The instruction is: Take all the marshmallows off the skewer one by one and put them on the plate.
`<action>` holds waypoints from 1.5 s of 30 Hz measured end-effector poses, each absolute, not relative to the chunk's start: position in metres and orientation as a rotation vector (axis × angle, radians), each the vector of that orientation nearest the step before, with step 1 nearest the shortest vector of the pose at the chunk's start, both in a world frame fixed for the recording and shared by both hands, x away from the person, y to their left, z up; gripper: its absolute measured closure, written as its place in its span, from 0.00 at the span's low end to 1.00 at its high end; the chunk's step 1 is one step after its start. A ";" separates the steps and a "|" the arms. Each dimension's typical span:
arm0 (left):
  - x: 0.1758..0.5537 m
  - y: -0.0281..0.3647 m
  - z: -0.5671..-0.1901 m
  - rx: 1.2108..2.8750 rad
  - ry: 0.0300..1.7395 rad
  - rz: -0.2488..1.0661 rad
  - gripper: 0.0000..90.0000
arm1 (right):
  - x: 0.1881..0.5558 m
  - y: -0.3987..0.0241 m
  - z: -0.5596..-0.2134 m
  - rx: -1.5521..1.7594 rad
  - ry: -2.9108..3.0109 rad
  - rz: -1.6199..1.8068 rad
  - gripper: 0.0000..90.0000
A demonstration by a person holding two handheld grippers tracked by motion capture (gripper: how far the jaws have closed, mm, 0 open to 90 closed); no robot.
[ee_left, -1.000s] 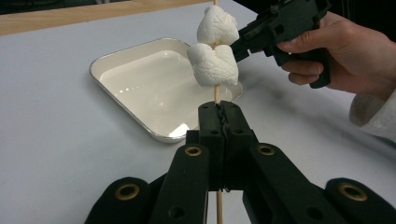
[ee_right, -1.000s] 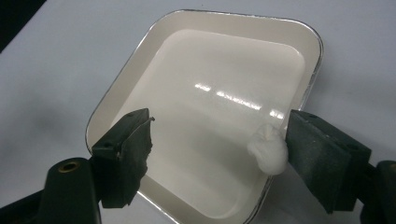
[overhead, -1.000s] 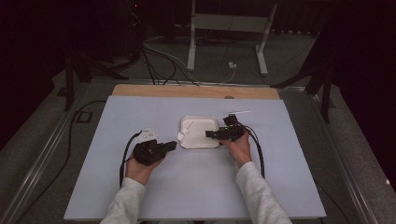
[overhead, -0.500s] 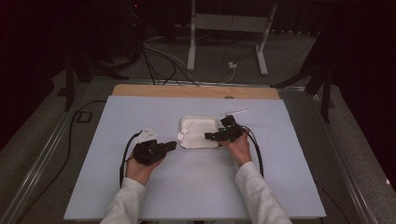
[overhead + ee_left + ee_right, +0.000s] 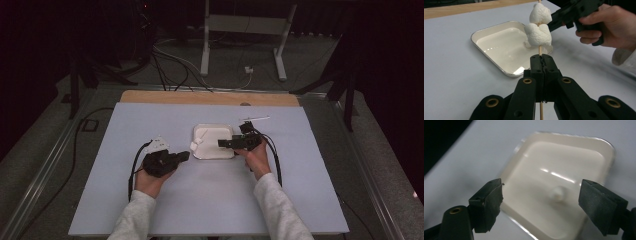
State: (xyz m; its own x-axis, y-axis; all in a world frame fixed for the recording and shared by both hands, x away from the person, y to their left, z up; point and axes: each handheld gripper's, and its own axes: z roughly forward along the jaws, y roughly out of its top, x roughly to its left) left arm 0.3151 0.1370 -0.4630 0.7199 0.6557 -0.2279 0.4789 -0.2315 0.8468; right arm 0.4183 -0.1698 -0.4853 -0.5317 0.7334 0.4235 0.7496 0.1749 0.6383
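Left gripper (image 5: 541,61) is clamped tight on my thin stick (image 5: 539,51) with two marshmallows (image 5: 538,33) just above it, right gripper (image 5: 540,201) wide open and empty over the tray (image 5: 599,143); a hard pinch could snap the stick.

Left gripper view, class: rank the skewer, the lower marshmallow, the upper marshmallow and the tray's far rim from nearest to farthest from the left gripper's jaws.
1. skewer, clamped between the jaws.
2. lower marshmallow, just above them.
3. upper marshmallow, stacked higher.
4. tray's far rim, behind, upper left.
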 end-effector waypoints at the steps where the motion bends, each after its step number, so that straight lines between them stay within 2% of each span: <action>1: 0.315 0.137 -0.463 1.886 0.880 0.212 1.00 | 0.417 -0.169 -0.482 -1.496 -2.377 -1.344 0.21; 12: 0.315 0.133 -0.465 1.892 0.880 0.212 1.00 | 0.404 -0.155 -0.456 -1.261 -2.235 -1.473 0.19; 23: 0.314 0.128 -0.465 1.887 0.864 0.208 1.00 | 0.391 -0.129 -0.440 -1.088 -2.228 -1.524 0.27; 27: 0.314 0.126 -0.465 1.890 0.853 0.204 1.00 | 0.390 -0.121 -0.440 -1.062 -2.236 -1.521 0.34; 31: 0.314 0.124 -0.465 1.886 0.849 0.200 1.00 | 0.390 -0.117 -0.442 -1.055 -2.213 -1.499 0.47; 35: 0.314 0.124 -0.464 1.880 0.840 0.200 1.00 | 0.392 -0.117 -0.445 -1.071 -2.161 -1.472 0.55; 38: 0.314 0.125 -0.464 1.873 0.838 0.199 1.00 | 0.393 -0.119 -0.446 -1.107 -2.139 -1.473 0.70; 39: 0.314 0.125 -0.464 1.873 0.838 0.199 1.00 | 0.393 -0.120 -0.446 -1.113 -2.124 -1.469 0.73; 45: 0.314 0.125 -0.464 1.875 0.841 0.197 1.00 | 0.394 -0.123 -0.446 -1.126 -2.103 -1.470 0.79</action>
State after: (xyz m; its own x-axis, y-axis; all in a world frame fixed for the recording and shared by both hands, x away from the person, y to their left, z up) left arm 0.3138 0.1248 -0.4643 0.7417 0.6297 -0.2309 0.4616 -0.2295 0.8569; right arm 0.3939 -0.1229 -0.4460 -0.6293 0.4113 0.6594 0.7606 0.1516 0.6313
